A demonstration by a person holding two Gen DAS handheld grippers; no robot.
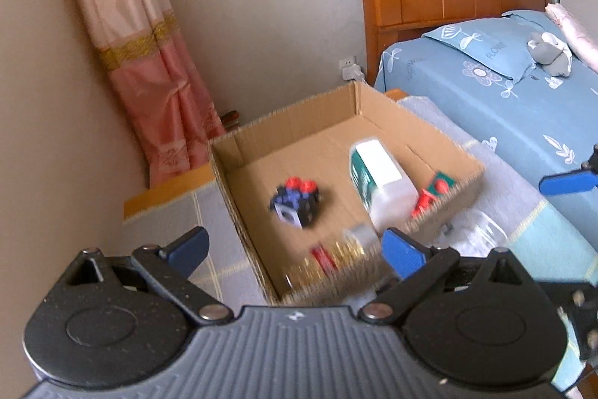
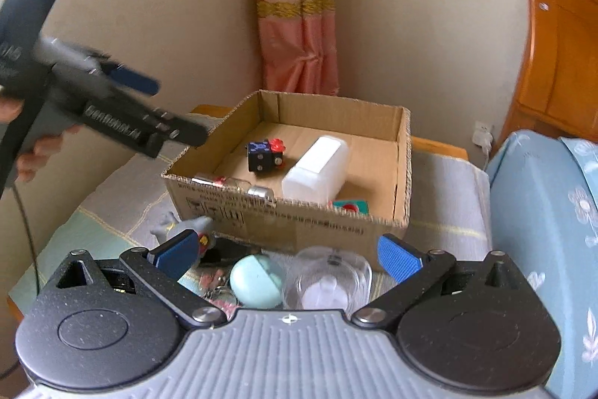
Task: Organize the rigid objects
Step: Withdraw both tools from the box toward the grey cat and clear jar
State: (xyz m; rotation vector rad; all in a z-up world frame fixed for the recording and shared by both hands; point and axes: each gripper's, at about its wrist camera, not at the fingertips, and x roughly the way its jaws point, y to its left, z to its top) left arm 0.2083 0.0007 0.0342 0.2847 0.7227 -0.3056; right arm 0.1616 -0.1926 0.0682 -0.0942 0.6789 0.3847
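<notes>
Left wrist view: the left gripper [image 1: 295,251] fills the bottom of the frame, its blue fingers spread apart and holding nothing; above them, mid-frame, sits the cardboard box [image 1: 377,107], with a dark toy cube [image 1: 297,202], a white plastic container [image 1: 381,180] and a blurred bottle [image 1: 336,255] inside.

Right wrist view: the right gripper [image 2: 287,255] is likewise parted and empty at the bottom; between its fingers lie a mint-green case [image 2: 256,281] and a clear cup [image 2: 329,281], just in front of the box; the left gripper reaches in from the upper left.

Our left gripper [image 1: 295,249] hangs wide open over a cardboard box [image 1: 299,122] holding 1 white bottle [image 1: 381,174] and 1 dark toy cube [image 1: 297,200].
</notes>
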